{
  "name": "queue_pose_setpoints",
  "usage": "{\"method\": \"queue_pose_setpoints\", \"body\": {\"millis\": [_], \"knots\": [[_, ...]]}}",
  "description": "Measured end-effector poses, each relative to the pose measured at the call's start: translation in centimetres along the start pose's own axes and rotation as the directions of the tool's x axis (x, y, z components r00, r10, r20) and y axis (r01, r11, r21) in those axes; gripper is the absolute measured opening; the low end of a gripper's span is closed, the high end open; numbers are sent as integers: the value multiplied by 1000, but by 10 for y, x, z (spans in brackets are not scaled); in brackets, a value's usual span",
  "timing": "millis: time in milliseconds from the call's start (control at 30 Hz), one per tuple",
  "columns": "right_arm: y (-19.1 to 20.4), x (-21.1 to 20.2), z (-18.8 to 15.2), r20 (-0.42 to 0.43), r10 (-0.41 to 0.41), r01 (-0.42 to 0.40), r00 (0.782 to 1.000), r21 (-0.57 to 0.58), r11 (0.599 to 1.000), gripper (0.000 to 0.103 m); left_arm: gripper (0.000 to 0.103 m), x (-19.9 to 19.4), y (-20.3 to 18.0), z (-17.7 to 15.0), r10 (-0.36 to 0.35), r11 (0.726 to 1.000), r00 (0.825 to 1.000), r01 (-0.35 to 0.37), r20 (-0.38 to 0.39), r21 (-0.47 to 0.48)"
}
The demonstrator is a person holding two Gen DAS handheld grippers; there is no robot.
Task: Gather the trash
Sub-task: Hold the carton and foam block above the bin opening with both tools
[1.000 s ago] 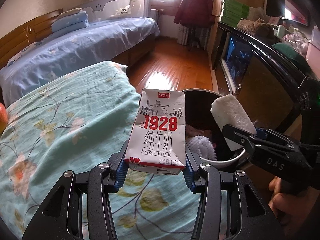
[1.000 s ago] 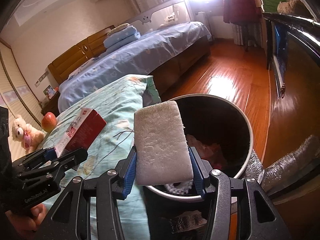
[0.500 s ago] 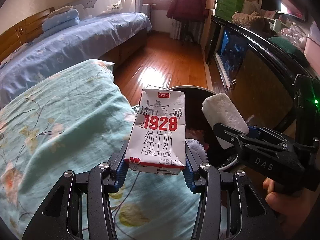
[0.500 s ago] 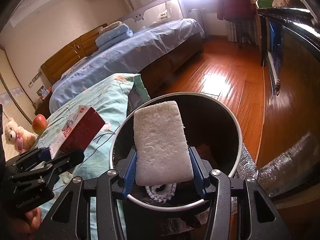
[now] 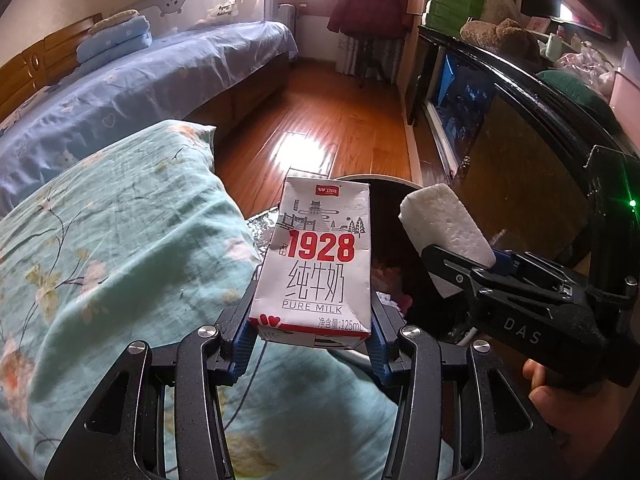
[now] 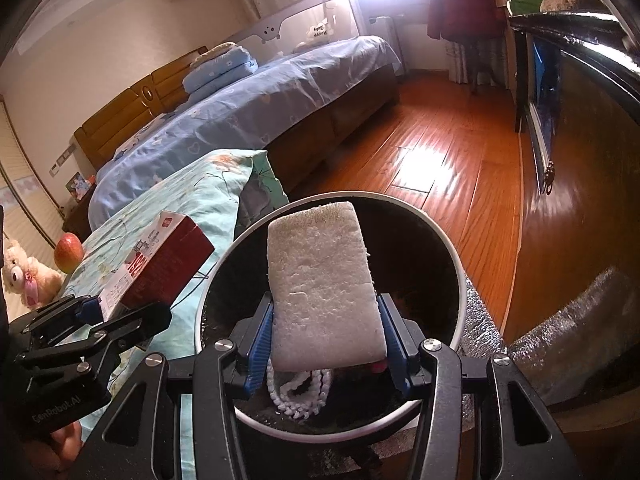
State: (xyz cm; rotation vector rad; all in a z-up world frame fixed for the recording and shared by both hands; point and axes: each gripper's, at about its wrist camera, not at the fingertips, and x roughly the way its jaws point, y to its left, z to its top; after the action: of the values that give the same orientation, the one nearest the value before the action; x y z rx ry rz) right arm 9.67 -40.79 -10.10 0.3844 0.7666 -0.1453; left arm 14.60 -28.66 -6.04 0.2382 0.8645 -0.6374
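My left gripper point(image 5: 310, 344) is shut on a grey and red 1928 milk carton point(image 5: 316, 264) and holds it over the teal floral bed edge, just left of the black round trash bin point(image 5: 390, 216). My right gripper point(image 6: 324, 340) is shut on a white sponge point(image 6: 322, 288) and holds it directly above the open bin point(image 6: 452, 264). Inside the bin lie a white knobbly thing point(image 6: 298, 394) and pink scraps. The sponge point(image 5: 444, 232) and right gripper point(image 5: 496, 280) also show in the left wrist view; the carton point(image 6: 156, 264) and left gripper point(image 6: 120, 312) show in the right wrist view.
A teal floral quilt point(image 5: 112, 240) covers the near bed, with an apple point(image 6: 69, 252) and a teddy point(image 6: 20, 276) on it. A blue bed point(image 6: 260, 108) stands beyond. A dark cabinet point(image 5: 520, 152) is on the right, wooden floor point(image 6: 440, 152) between. Silver foil point(image 6: 560, 336) lies by the bin.
Both grippers moved forward toward the bin. The sponge went from the near rim to right over the bin's opening. The carton came closer to the bin's left side. Both grips are unchanged.
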Motion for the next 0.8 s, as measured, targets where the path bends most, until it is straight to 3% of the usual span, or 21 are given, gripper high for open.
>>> {"method": "queue_pose_setpoints", "body": {"millis": [800], "knots": [[-9,4,12,-12,13,-13,1000,14,1000,51,46,9,-12,11,3,1000,1000,-2,-8,27]]}}
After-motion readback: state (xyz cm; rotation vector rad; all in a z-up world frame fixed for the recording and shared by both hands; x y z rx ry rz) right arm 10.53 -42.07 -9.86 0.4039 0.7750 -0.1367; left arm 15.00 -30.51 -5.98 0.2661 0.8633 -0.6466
